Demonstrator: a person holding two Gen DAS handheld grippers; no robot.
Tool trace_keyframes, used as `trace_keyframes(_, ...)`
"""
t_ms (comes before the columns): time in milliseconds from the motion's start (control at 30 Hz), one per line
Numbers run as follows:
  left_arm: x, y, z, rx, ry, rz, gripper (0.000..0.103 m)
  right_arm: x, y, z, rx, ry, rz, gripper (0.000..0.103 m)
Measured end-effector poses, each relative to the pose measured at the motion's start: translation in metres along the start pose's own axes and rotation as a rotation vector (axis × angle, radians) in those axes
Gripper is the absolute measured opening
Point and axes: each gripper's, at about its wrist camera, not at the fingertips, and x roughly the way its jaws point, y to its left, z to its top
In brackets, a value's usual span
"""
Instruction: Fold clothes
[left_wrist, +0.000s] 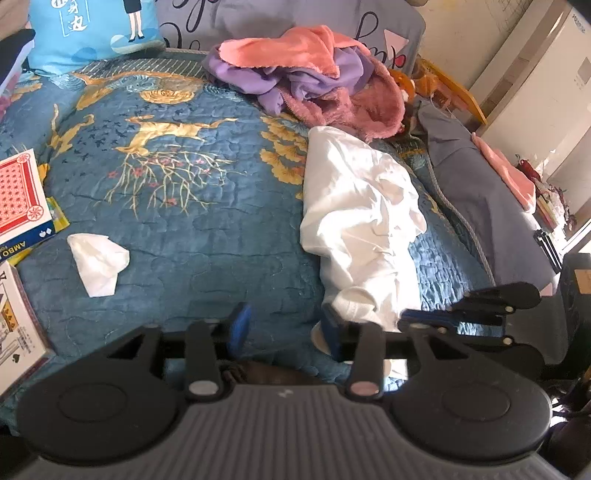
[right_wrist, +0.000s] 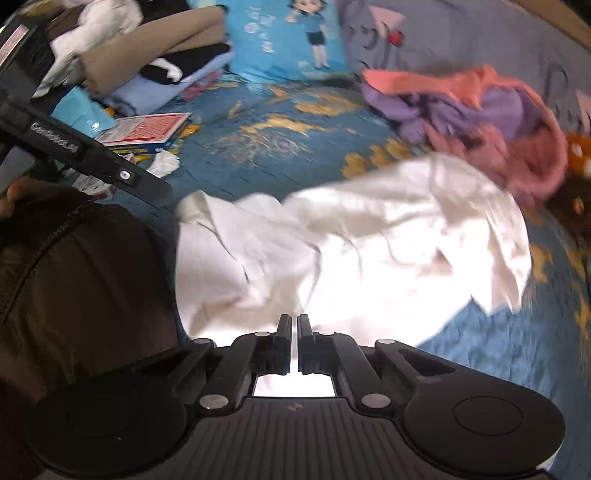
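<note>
A crumpled white garment (left_wrist: 362, 206) lies lengthwise on the blue quilted bedspread (left_wrist: 184, 240), its near end by my grippers. My left gripper (left_wrist: 286, 328) is open with only quilt between its blue pads; the garment's near end sits just behind its right finger. My right gripper (right_wrist: 294, 321) is shut, jaws almost touching, its tips buried in the near edge of the white garment (right_wrist: 388, 251). From the left wrist view the right gripper (left_wrist: 406, 319) comes in from the right and meets that same edge.
A heap of pink and purple clothes (left_wrist: 314, 81) lies at the back right. A crumpled tissue (left_wrist: 98, 260) and red card boxes (left_wrist: 18, 195) lie on the left. Folded clothes (right_wrist: 147, 55) and a blue pillow (left_wrist: 92, 29) sit at the head. A dark sleeve (right_wrist: 74, 277) fills the right view's left.
</note>
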Motion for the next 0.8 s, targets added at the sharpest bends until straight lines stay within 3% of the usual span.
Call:
trace_keyframes(67, -0.001, 0.000, 0.000, 0.001, -0.006, -0.005, 0.052, -0.006, -0.002, -0.004, 0.002, -0.017, 0.011, 0.003)
trace_keyframes(167, 0.000, -0.002, 0.000, 0.009, -0.001, -0.003, 0.052, -0.012, 0.007, 0.000, -0.039, -0.095, 0.011, 0.015)
trace_keyframes(233, 0.001, -0.004, -0.001, 0.018, 0.006, 0.003, 0.052, -0.012, 0.017, 0.006, -0.080, -0.134, 0.000, 0.037)
trace_keyframes(400, 0.002, -0.006, -0.002, 0.027, 0.012, 0.008, 0.052, 0.012, 0.046, 0.024, -0.201, -0.141, -0.053, 0.038)
trace_keyframes(600, 0.002, -0.005, -0.003, 0.023, 0.014, 0.006, 0.052, 0.041, 0.058, 0.032, -0.213, -0.098, -0.153, 0.044)
trace_keyframes(800, 0.000, -0.005, -0.003, 0.028, 0.007, 0.005, 0.062, 0.028, 0.039, 0.027, -0.077, -0.093, -0.129, 0.022)
